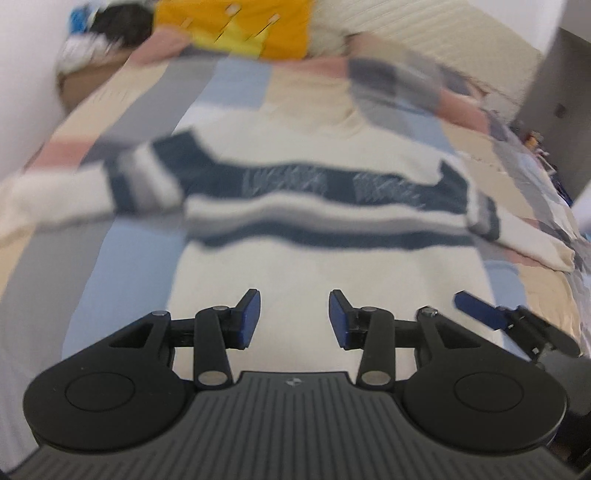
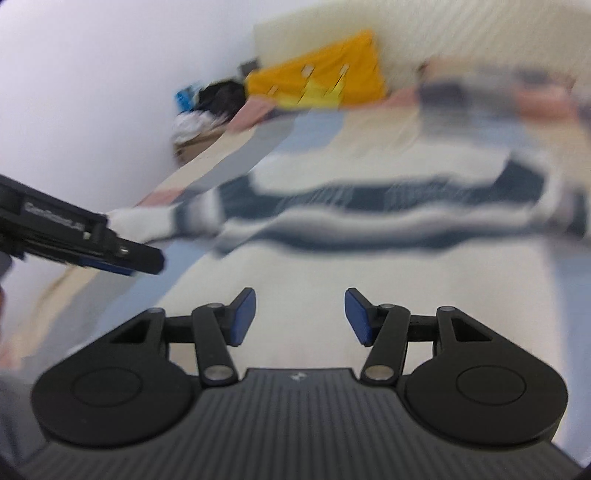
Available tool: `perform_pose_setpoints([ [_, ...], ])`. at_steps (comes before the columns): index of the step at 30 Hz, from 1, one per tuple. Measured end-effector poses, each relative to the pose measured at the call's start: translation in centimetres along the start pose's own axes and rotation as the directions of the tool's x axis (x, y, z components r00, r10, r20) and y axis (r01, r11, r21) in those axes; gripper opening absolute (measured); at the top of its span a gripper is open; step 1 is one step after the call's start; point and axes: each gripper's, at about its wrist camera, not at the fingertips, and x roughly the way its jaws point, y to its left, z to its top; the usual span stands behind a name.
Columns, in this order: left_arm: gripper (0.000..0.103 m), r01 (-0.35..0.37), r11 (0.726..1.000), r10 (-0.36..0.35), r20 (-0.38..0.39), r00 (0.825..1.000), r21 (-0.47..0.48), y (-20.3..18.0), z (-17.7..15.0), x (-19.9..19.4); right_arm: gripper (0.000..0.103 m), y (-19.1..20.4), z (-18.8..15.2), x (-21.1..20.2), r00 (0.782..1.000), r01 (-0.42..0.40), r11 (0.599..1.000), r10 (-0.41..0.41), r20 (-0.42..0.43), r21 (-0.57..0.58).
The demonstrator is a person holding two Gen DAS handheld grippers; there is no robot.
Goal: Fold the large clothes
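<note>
Two blue-padded tongs (image 1: 294, 319) (image 2: 300, 317), both parted and empty, above soft cream-and-navy striped sweater (image 1: 325, 206).

Sweater (image 1: 317, 266) — soft knit cloth, cream with navy stripes, matt. Bed cover (image 1: 236, 85) — smooth patchwork cloth. Left gripper (image 1: 294, 319) matt black plastic; blue rubbery pads (image 1: 248, 317), shiny metal pins (image 1: 212, 377).

The sweater (image 1: 314, 206) lies spread on the bed (image 1: 140, 236) directly ahead of the left gripper (image 1: 294, 317), sleeves reaching left and right. A cushion (image 1: 251, 26) sits beyond it, against the headboard (image 1: 424, 33).
</note>
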Motion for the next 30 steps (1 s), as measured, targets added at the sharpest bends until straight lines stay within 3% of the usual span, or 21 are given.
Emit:
perform_pose_setpoints([
  [6,0.047,0.037,0.996,-0.044,0.084,0.996,0.083,-5.1,1.9,-0.3,0.056,-5.3,1.6,-2.2,0.991,0.100,0.991,-0.108,0.085,0.093],
  [13,0.047,0.133,0.982,-0.149,0.113,0.982,0.136,-9.6,1.8,3.0,0.056,-9.8,2.1,-4.2,0.958,0.229,0.962,-0.250,0.141,0.150],
  [17,0.047,0.106,0.973,-0.137,0.144,0.980,0.205,-11.2,0.4,5.7,0.056,-12.9,2.1,-5.0,0.937,0.288,0.941,-0.315,0.149,0.178],
  [20,0.047,0.129,0.975,-0.150,0.105,0.983,0.182,-10.7,-0.9,8.2,0.056,-16.1,1.6,-5.4,0.923,0.325,0.916,-0.362,0.134,0.234],
  [25,0.047,0.124,0.981,-0.132,0.044,0.990,0.148,-9.3,-2.5,12.2,0.056,-22.0,-0.3,-4.7,0.915,0.344,0.875,-0.394,0.086,0.341],
  [30,0.047,0.105,0.987,-0.106,0.001,0.994,0.119,-8.4,-3.6,14.8,0.060,-28.8,-3.1,-3.1,0.888,0.405,0.782,-0.460,0.000,0.474],
])
